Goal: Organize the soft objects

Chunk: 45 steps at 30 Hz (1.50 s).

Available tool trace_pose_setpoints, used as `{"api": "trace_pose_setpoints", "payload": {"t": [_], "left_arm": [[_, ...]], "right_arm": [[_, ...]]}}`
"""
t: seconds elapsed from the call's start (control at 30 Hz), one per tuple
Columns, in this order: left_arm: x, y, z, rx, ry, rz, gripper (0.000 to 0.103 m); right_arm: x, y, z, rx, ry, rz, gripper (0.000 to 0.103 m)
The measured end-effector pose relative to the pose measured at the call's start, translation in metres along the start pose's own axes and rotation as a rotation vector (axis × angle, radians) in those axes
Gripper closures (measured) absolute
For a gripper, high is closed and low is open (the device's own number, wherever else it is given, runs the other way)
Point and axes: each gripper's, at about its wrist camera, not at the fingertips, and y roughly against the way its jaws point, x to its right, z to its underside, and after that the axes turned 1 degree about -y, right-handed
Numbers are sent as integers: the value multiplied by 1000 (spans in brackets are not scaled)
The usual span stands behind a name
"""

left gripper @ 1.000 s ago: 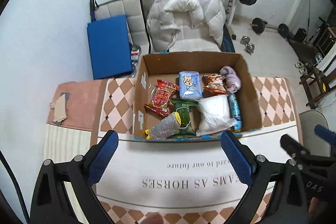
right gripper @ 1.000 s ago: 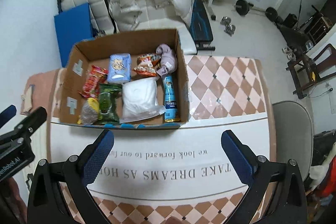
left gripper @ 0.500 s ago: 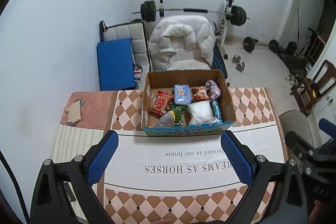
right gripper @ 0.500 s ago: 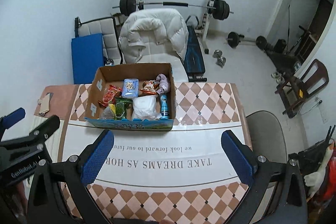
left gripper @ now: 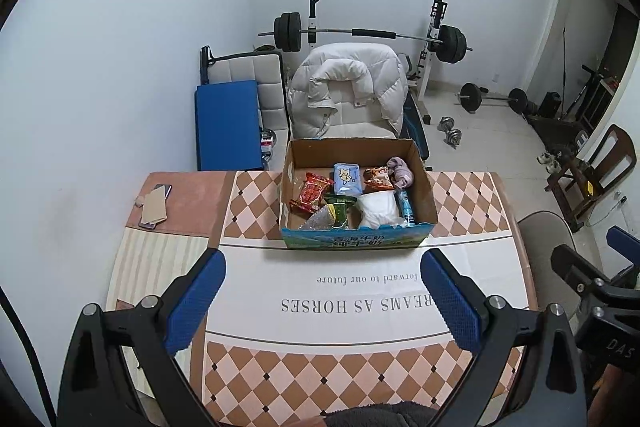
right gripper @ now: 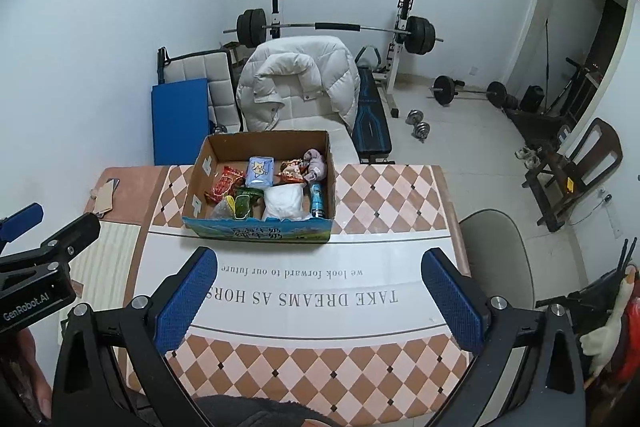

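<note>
A cardboard box [left gripper: 427, 191] stands on the table's far half; it also shows in the right wrist view [right gripper: 200, 169]. Inside lie a red snack bag [left gripper: 313, 191], a light blue tissue pack [left gripper: 347, 179], an orange snack bag [left gripper: 376, 177], a mauve cloth [left gripper: 402, 174], a white soft bag [left gripper: 378, 207], a green packet [left gripper: 339, 207], a silver packet [left gripper: 318, 221] and a blue tube [left gripper: 406, 207]. My left gripper [left gripper: 322, 301] is open and empty, held back above the table's near part. My right gripper [right gripper: 318, 301] is open and empty beside it.
The table [left gripper: 360, 367] has a checked cloth with a white printed band. A phone and card [left gripper: 154, 205] lie at its far left. A grey chair [right gripper: 496, 259] stands at right. A white jacket on a chair [left gripper: 348, 91], a blue mat [left gripper: 226, 125] and weights stand beyond.
Both grippers have pulled back and up from the box, which now looks smaller and farther. Both stay open and empty.
</note>
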Motion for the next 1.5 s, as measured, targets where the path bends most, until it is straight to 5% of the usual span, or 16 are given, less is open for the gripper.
{"api": "trace_pose_setpoints", "payload": {"t": [0.7, 1.5], "left_arm": [[6, -8, -9, 50, -1, -80, 0], [8, -22, -18, 46, 21, -77, 0]], "right_arm": [[-2, -9, -13, 52, 7, 36, 0], [-4, -25, -27, 69, 5, 74, 0]]}}
